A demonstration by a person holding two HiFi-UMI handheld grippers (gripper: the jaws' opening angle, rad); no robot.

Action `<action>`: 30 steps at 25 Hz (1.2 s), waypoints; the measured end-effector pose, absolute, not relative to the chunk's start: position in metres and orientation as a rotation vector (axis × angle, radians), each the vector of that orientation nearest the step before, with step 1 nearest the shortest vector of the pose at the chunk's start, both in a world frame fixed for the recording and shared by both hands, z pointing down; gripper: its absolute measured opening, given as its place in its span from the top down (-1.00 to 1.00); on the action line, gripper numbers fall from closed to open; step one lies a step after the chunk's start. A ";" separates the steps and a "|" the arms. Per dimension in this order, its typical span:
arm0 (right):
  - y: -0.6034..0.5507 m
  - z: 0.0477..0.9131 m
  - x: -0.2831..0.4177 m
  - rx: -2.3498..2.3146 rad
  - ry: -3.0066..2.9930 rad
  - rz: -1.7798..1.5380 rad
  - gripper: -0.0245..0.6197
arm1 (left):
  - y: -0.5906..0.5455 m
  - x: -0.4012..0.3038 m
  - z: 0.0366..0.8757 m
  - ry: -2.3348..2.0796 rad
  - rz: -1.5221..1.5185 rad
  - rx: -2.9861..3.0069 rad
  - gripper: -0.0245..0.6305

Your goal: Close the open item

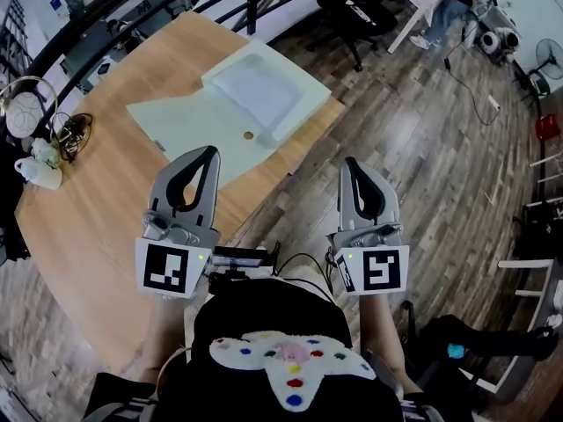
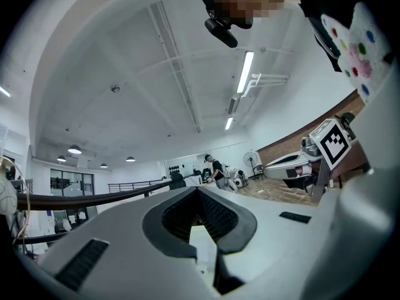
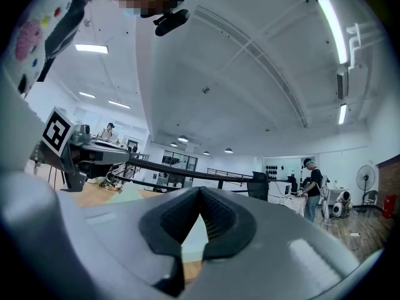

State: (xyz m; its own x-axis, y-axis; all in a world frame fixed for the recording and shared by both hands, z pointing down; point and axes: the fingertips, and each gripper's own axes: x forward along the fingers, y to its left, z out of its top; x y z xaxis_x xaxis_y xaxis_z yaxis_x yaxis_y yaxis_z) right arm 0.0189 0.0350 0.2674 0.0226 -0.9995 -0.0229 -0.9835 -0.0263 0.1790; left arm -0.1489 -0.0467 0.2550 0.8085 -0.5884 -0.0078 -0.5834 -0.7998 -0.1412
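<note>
Open pale green folder (image 1: 189,121) on a wooden table (image 1: 97,209), with both grippers closed and empty.

Lies flat in the upper centre of the head view, long axis running from the middle left up toward the right. Shows the raised pocket half at the upper right, and the flat half with a small brass snap (image 1: 248,135) spread toward the lower left. Reaches the table's right edge with the right corner, and comes close to the same edge with the lower corner. Leaves bare wood free at the left and lower left, up to small white objects (image 1: 40,170) at the far left. Keeps the left gripper (image 1: 209,150) just below the lower corner with jaws pressed together on nothing, and the right gripper (image 1: 350,161) the same, over the wooden floor (image 1: 422,148) at the right of the table.
</note>
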 end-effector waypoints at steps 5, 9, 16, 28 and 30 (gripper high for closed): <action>0.015 0.272 0.008 2.111 -2.153 -0.210 0.90 | -0.063 -0.166 0.262 1.001 -0.073 -2.839 0.91; 0.002 0.275 0.000 2.063 -2.191 -0.210 0.90 | -0.074 -0.182 0.271 1.082 -0.099 -2.826 0.91; -0.019 0.277 -0.004 1.985 -2.268 -0.210 0.90 | -0.087 -0.205 0.281 1.251 -0.131 -2.809 0.91; -0.060 0.293 -0.008 1.794 -2.414 -0.167 0.90 | -0.101 -0.233 0.330 1.617 -0.275 -2.834 0.54; -0.068 0.296 -0.007 1.768 -2.429 -0.161 0.90 | -0.104 -0.236 0.343 1.678 -0.311 -2.850 0.46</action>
State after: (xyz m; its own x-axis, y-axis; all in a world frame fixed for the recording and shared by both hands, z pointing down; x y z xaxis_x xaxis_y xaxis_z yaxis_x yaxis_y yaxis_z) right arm -0.0070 -0.0676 0.2959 -0.3032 -0.9519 0.0445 -0.9377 0.3063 0.1640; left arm -0.2358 -0.1036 0.3433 0.4763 -0.8430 0.2498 -0.8766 -0.4774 0.0603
